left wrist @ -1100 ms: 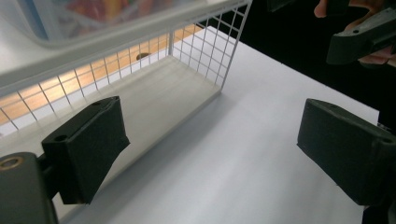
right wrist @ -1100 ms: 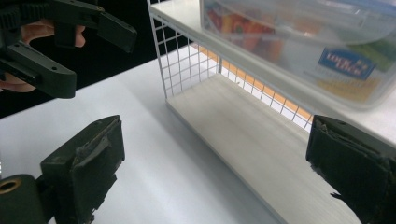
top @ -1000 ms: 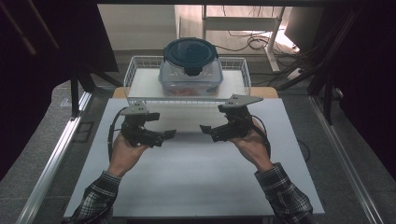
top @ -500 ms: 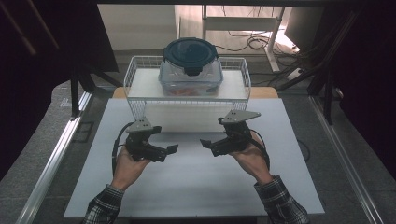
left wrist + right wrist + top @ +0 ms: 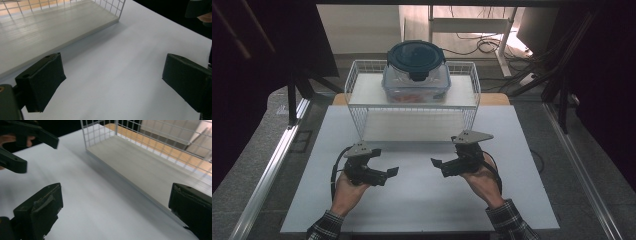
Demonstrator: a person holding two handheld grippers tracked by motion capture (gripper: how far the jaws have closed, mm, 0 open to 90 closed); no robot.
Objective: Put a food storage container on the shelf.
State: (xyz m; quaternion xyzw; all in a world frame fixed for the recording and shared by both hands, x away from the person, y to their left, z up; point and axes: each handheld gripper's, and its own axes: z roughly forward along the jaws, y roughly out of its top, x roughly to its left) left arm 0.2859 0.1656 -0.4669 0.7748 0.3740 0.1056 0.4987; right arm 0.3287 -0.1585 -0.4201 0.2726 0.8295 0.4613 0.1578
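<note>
**Both tools spread and empty over the white table, container up on the wire rack**

A clear plastic container (image 5: 416, 80) with a dark round lid (image 5: 416, 58) sits on top of a white wire rack (image 5: 362, 107), roughly centred along its length, with something reddish showing through its walls. The rack stands at the far edge of the table (image 5: 422, 205), centred between the left and right edges, and a pale board (image 5: 37, 30) lies inside it at its base; the same board (image 5: 150, 162) appears behind the wire grid in the right gripper view.

The left tool (image 5: 384, 173) hangs just above the table toward the near-left, held in the person's left hand (image 5: 346, 189). Its jaws are spread wide with nothing between them, bare white surface showing in the gap in the left gripper view (image 5: 112, 80).

The right tool (image 5: 438, 166) sits toward the near-right in the right hand (image 5: 479, 176), jaws likewise wide apart and empty (image 5: 115, 207). The two tools point toward each other across the middle of the table, apart, each well short of the rack. Plaid sleeves (image 5: 511, 222) come in at the near edge.
</note>
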